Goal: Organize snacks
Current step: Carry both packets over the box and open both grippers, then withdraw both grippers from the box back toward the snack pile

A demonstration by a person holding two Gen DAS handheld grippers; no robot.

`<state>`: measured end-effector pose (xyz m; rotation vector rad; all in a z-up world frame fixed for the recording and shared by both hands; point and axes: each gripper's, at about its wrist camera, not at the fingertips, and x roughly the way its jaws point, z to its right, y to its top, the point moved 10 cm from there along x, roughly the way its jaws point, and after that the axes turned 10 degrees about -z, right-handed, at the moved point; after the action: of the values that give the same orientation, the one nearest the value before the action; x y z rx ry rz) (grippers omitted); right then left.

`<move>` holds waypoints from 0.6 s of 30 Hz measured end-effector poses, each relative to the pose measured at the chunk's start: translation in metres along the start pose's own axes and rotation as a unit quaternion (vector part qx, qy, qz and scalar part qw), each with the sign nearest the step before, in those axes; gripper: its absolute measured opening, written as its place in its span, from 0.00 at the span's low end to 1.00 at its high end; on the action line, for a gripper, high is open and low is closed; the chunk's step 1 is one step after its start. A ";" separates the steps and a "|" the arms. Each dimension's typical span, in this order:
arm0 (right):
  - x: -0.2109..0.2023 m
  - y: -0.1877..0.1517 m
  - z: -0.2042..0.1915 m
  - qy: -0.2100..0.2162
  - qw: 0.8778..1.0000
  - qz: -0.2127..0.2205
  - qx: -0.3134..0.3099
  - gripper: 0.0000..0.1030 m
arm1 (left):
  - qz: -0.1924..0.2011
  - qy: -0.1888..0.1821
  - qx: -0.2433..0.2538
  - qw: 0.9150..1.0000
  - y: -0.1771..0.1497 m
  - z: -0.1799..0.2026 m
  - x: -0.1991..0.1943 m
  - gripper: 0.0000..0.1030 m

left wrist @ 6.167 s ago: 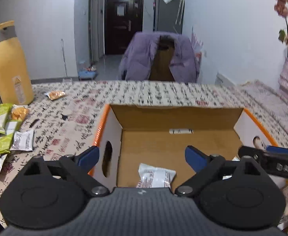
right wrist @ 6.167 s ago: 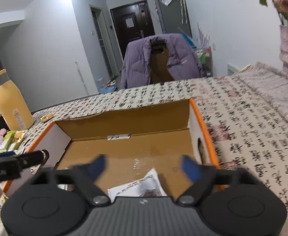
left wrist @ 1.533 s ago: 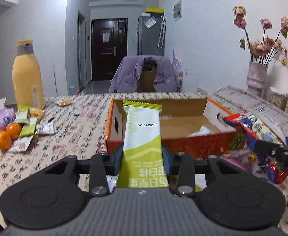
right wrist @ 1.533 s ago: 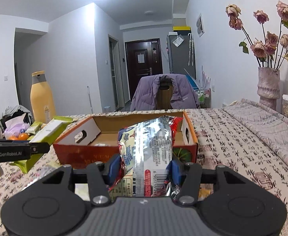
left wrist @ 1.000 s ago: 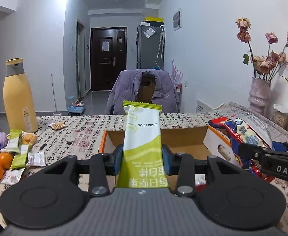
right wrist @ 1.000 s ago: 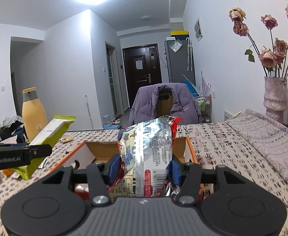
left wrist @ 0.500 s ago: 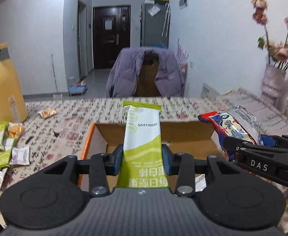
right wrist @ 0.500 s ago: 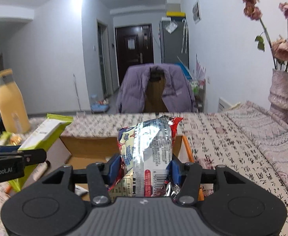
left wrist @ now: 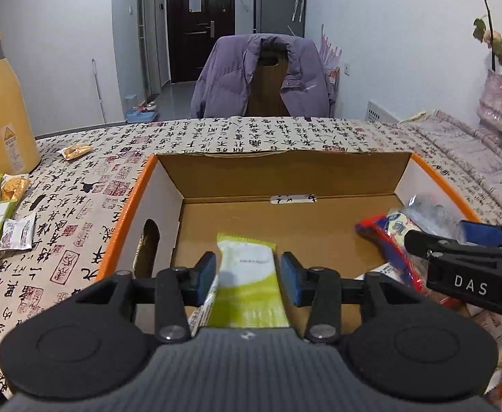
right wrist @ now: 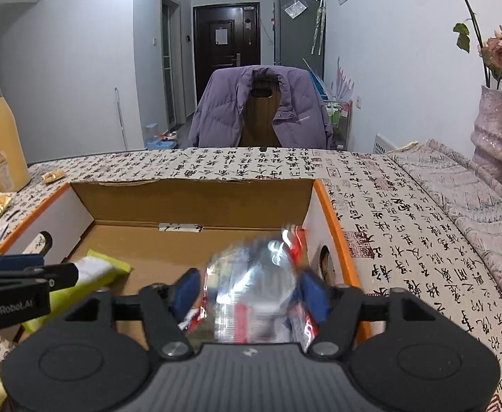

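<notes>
Two grippers hung over the open cardboard box [left wrist: 168,185]. In your left wrist view, the left gripper [left wrist: 247,273] had its jaws opening, pads clear of the green-and-white snack bar [left wrist: 245,281] lying between them, tipped down into the box. To its right the right gripper [left wrist: 463,240] reached in beside a red-and-silver snack bag [left wrist: 393,240].

In your right wrist view, the right gripper [right wrist: 249,292] was opening too, the blurred bag [right wrist: 251,288] between its pads, near the box's right wall [right wrist: 333,226].
</notes>
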<state>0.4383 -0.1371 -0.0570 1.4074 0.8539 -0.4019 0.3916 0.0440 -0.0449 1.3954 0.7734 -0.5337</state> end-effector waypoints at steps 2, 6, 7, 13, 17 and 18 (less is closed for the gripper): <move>-0.006 0.001 0.003 0.009 1.000 0.008 0.014 0.93 | 0.012 -0.003 -0.005 1.000 0.002 -0.003 -0.007 0.74; -0.017 0.002 0.007 0.017 0.999 0.022 0.021 1.00 | 0.049 -0.001 -0.015 0.999 0.007 -0.010 -0.026 1.00; -0.018 0.002 0.007 0.016 0.999 0.025 0.020 1.00 | 0.056 -0.002 -0.021 0.998 0.008 -0.013 -0.030 1.00; -0.033 0.000 0.006 0.019 0.999 0.037 0.017 1.00 | 0.065 -0.005 -0.031 0.997 0.007 -0.020 -0.043 1.00; -0.050 -0.004 0.005 0.025 0.998 0.050 0.014 1.00 | 0.079 -0.012 -0.033 0.996 0.003 -0.024 -0.058 1.00; -0.056 -0.005 0.005 0.027 0.998 0.054 0.013 1.00 | 0.086 -0.014 -0.030 0.996 0.001 -0.025 -0.064 1.00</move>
<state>0.3992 -0.1555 -0.0206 1.4867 0.8150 -0.2943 0.3461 0.0613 0.0039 1.3807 0.6355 -0.3927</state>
